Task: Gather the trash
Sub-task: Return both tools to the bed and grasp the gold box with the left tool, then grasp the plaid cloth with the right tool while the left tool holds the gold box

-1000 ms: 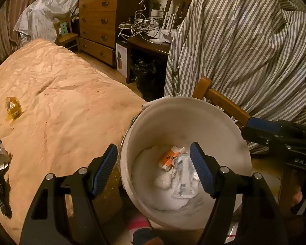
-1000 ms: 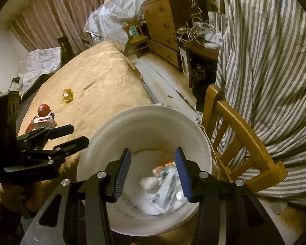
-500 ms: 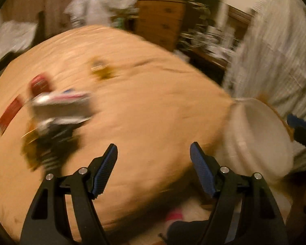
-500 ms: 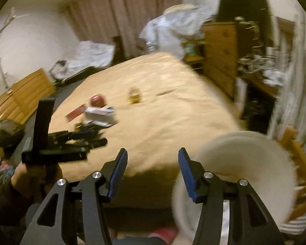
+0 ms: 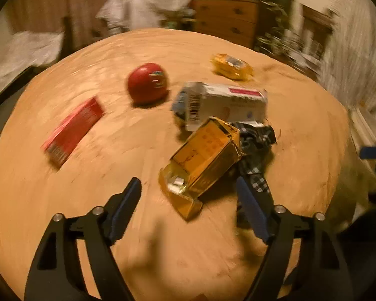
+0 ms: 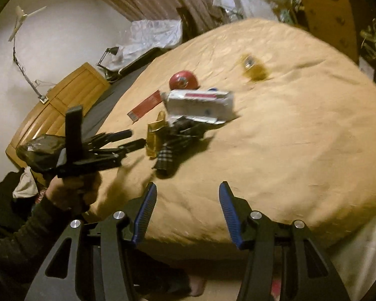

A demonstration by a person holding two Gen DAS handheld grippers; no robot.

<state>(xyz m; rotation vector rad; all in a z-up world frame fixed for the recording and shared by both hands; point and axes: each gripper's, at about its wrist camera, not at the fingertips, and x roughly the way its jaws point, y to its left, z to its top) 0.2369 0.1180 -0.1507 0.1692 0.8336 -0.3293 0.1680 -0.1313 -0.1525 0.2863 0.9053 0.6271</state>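
Trash lies on the tan bed [image 5: 112, 225]: a gold box [image 5: 205, 155], a white carton [image 5: 228, 102], a black checked wrapper [image 5: 257, 145], a red ball-shaped item [image 5: 148, 84], a flat red packet [image 5: 72, 130] and a yellow wrapper [image 5: 231, 66]. My left gripper [image 5: 188, 208] is open and empty, just short of the gold box. It shows in the right wrist view [image 6: 127, 139] beside the gold box [image 6: 156, 135]. My right gripper [image 6: 186, 213] is open and empty over the bed's near edge [image 6: 263, 188]. The white carton [image 6: 200, 104] and red item [image 6: 184, 80] lie beyond.
A wooden dresser [image 5: 228, 20] and cluttered desk stand beyond the bed. A wooden headboard [image 6: 55, 105] is at the left in the right wrist view. Striped fabric [image 5: 358, 62] hangs at the right. White covered heaps [image 6: 153, 32] lie behind the bed.
Both grippers have swung left from over the white bucket to the bed. The left gripper has closed in on the gold box. The bucket is out of view.
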